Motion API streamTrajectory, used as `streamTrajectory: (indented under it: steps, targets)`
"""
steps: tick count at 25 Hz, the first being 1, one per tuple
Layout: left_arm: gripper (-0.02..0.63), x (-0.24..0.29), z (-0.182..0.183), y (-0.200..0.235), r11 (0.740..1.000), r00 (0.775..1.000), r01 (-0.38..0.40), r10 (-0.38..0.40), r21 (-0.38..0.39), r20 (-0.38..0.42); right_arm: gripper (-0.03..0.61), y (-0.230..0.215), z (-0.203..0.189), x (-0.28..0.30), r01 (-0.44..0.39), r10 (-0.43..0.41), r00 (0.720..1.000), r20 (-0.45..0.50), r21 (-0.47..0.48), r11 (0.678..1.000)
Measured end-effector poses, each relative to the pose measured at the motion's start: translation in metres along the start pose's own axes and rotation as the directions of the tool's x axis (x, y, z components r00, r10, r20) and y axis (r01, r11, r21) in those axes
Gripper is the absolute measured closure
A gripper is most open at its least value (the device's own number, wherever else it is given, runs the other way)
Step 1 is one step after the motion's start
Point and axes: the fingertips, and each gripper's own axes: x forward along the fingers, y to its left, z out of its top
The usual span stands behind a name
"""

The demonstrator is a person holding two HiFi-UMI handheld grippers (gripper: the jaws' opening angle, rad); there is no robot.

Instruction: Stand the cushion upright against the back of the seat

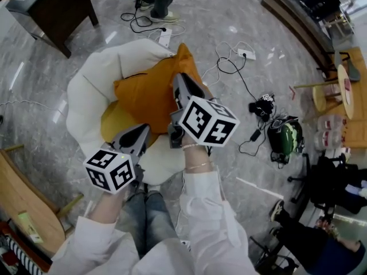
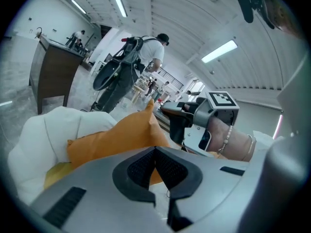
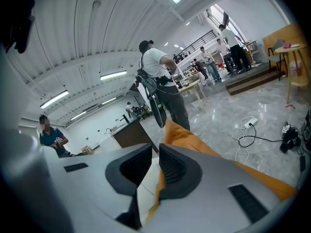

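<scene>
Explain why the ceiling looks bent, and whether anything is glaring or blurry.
Head view: pale glare streaks on the floor, and the edges curve. Left gripper view: the wide-angle lens bows the ceiling lights, corners black. Right gripper view: same bending, and the floor gleams.

Glossy grey marble floor, dark wooden cabinet, trailing black cables, ceiling strip lights

No legible text — none anywhere
</scene>
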Motion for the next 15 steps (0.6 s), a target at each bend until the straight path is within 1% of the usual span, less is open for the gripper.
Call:
streamTrajectory:
  steps: [2,4,7,10,12,15]
  targets:
    - [0.606,-0.009,0.01,-0.005,1.0,1.0,-0.016,0.016,0.012,0.025,0.544,0.011,0.002,-0.012,-0.004,0.004,1.0,0.006,-0.011,1.0]
    - [0.606,-0.018,0.019,-0.012,0.999,0.999,-0.023,0.022,0.027,0.037,0.521,0.023,0.002,-0.028,-0.003,0.003,1.0,0.015,-0.02,1.0]
    - [0.606,-0.035,0.031,-0.026,0.999,0.999,-0.022,0.02,0.047,0.045,0.5,0.044,0.002,-0.056,-0.015,0.016,0.999,0.028,-0.005,1.0]
    - [0.606,-0.052,0.051,-0.052,0.997,0.998,-0.01,0.006,0.077,0.055,0.496,0.064,0.017,-0.088,-0.028,0.027,0.998,0.056,0.02,0.999]
    - [0.606,-0.065,0.064,-0.074,0.995,0.998,0.002,-0.007,0.097,0.055,0.495,0.079,0.029,-0.109,-0.039,0.037,0.998,0.054,0.027,0.999]
    - [0.606,-0.079,0.09,-0.1,0.989,0.997,0.031,-0.042,0.144,0.068,0.495,0.098,0.049,-0.131,-0.036,0.036,0.998,0.054,0.01,0.999]
